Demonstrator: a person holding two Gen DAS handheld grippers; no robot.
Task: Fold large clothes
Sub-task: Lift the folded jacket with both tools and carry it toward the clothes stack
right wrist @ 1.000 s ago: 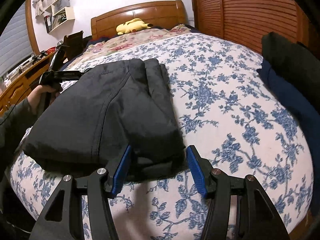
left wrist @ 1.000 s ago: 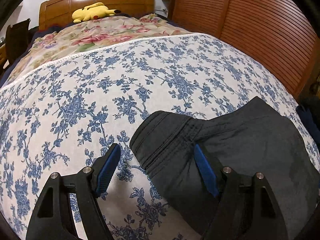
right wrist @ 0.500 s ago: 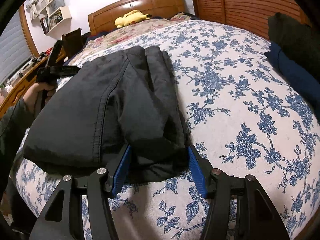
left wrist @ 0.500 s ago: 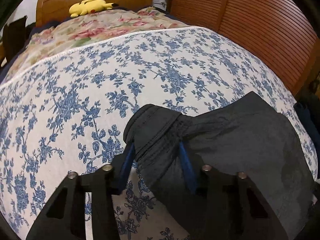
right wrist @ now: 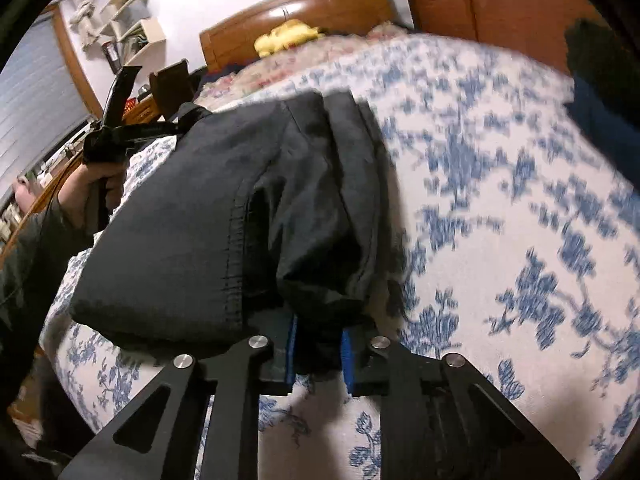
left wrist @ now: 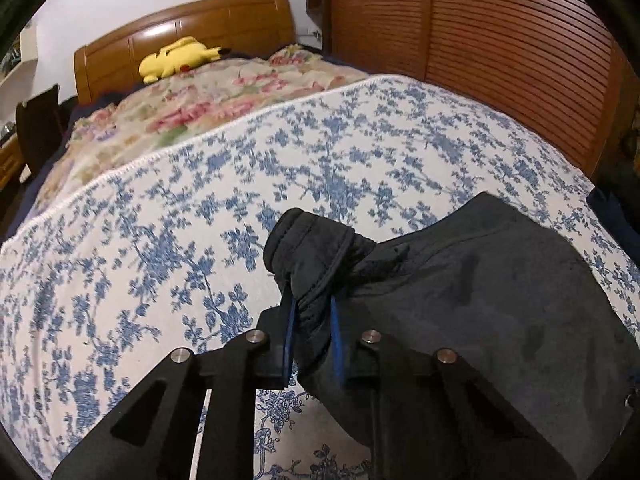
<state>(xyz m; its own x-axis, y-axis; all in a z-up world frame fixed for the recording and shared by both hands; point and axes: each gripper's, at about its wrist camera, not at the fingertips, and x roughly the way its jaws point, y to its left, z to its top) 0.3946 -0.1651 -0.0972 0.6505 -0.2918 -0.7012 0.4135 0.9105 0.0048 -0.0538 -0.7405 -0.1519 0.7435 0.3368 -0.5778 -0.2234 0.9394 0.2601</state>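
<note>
A folded black garment [left wrist: 472,292] lies on the blue-flowered bedspread [left wrist: 168,248]. My left gripper [left wrist: 311,328] is shut on its bunched corner, which sticks up between the blue pads. In the right wrist view the same garment [right wrist: 224,216] spreads ahead of me, and my right gripper [right wrist: 318,354] is shut on its near folded edge, lifting it slightly. The left gripper [right wrist: 120,132] and the hand holding it show at the garment's far left end.
A yellow plush toy [left wrist: 180,56] lies by the wooden headboard [left wrist: 192,32]. A slatted wooden wardrobe [left wrist: 500,40] runs along the bed's right side. Dark folded clothes [right wrist: 600,92] sit at the right edge. Shelves and a desk [right wrist: 128,40] stand left.
Both grippers closed from open onto the black garment, the left on its corner, the right on its near edge. The fabric is now bunched and raised a little.
</note>
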